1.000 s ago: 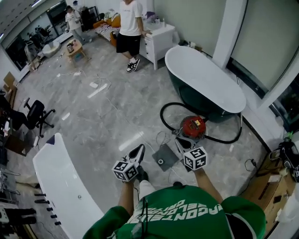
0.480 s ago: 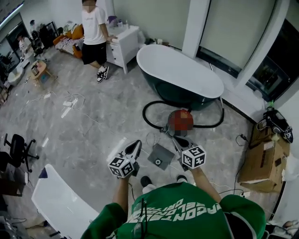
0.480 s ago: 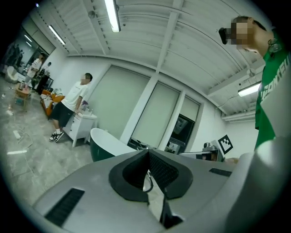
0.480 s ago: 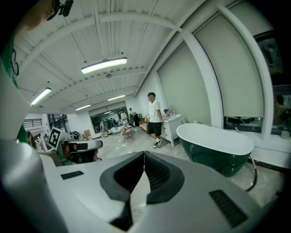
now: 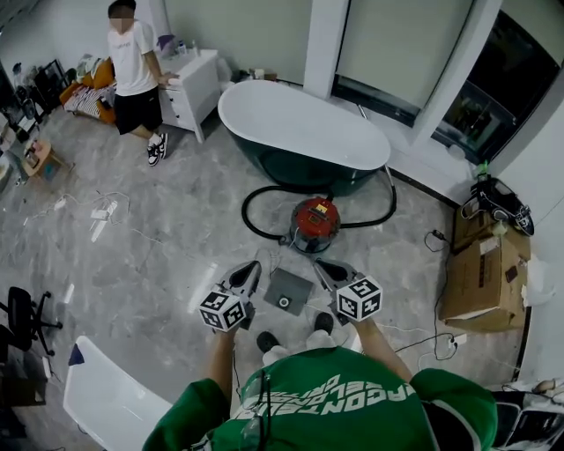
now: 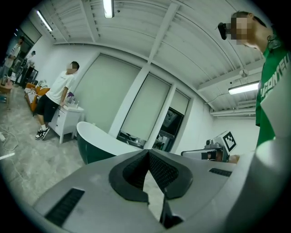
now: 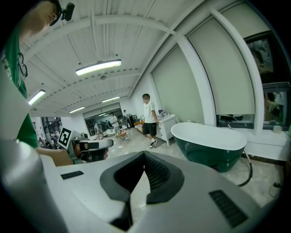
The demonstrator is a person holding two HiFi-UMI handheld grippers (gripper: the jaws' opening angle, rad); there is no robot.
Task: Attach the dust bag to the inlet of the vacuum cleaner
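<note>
Head view: a person in a green shirt stands on a grey marble floor, holding the left tongs and the right tongs out in front at about the same height. Only this view shows the task's things. The dust bag, a flat grey square with a round hole, lies on the floor just ahead of the person's shoes and, in the picture, between the two tongs. The red vacuum cleaner stands just beyond the bag and apart from it, with a black hose looping round it. Behind it is a dark green bathtub with a white inside. A cardboard box sits well to the right, and a second person stands by a white cabinet at the far left.

The left gripper view looks level across the room, so it takes in the ceiling lamp and the bathtub. Its ribbed black pads meet at the tips with nothing between them.

The right gripper view is also level. It shows a long ceiling light, and its pads too are closed together on nothing.
</note>
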